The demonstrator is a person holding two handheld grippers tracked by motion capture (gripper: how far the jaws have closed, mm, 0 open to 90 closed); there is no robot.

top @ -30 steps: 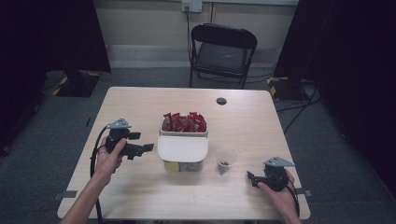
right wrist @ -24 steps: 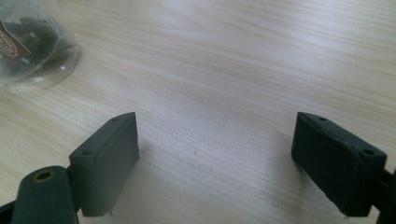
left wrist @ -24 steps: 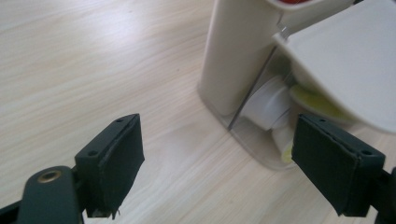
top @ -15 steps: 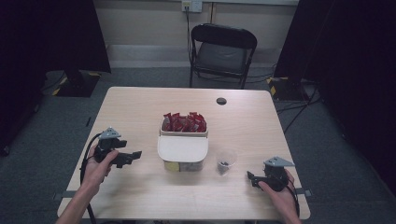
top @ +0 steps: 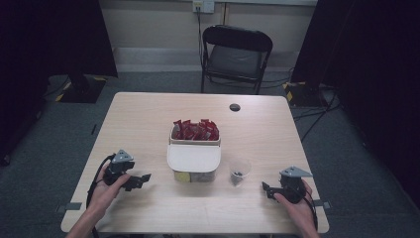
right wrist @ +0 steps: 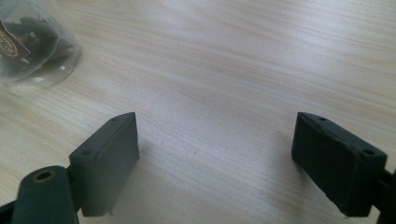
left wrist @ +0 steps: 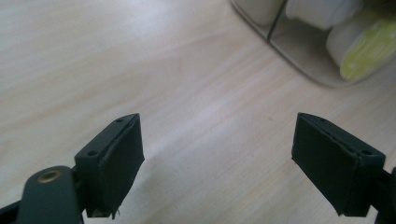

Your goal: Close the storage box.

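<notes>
Both grippers sit low at the near edge of the table [top: 148,114], jaws apart and nothing between them: in the left gripper view the pads frame bare wood, and the right gripper view gives the same. Change since a second ago: the left gripper [top: 141,178] has dropped and drawn back toward the person, away from the container [top: 194,166]; it was raised beside the container's left wall and now lies near the tabletop, apart from it. The right gripper [top: 266,189] has not moved. Reading: the left hand has backed off its approach, or is resting; no grasp is under way, so work on the container and the cup [top: 239,173] looks not yet started or between steps. Container stands mid-table, its white lid [top: 193,156] over the near half and red packets [top: 194,130] showing in the far half; pale tubs [left wrist: 359,46] are visible through its clear wall in the left gripper view. Cup, clear with something dark inside, stands just right of the container, between it and the right gripper. Room: wide bare wood lies left, right and beyond the container, save a small dark disc [top: 235,107] near the far edge. Both hands are close to the near edge, so forward reaches are free and retreat is short.
</notes>
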